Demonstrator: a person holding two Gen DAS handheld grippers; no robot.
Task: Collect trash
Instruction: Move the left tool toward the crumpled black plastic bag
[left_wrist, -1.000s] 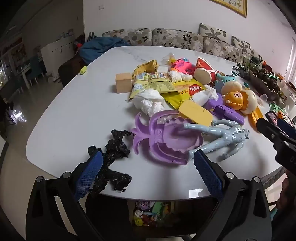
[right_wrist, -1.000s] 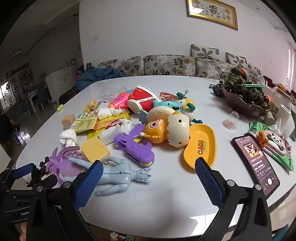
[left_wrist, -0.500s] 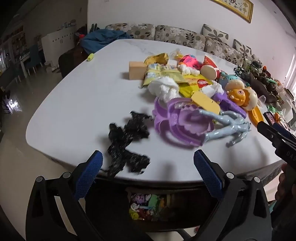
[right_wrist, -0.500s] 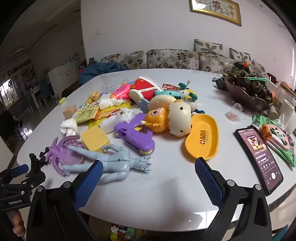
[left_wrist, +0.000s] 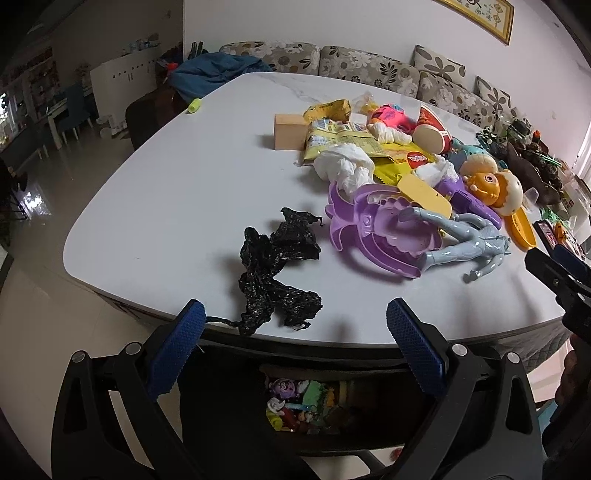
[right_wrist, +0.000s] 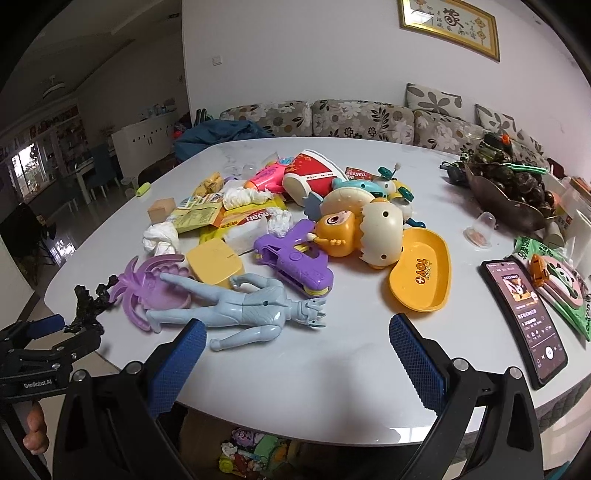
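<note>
Table (left_wrist: 155, 206): phone (right_wrist: 524, 317) only in right view; maybe bin below.

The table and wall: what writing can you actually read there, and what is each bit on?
"TOY+", upside down, on the yellow tray.
"GenRobot.AI" on the left gripper.
One large Chinese character, 家, in the framed picture.
Snack wrappers, phone screen, green panda pack: print too small or blurred.
</note>
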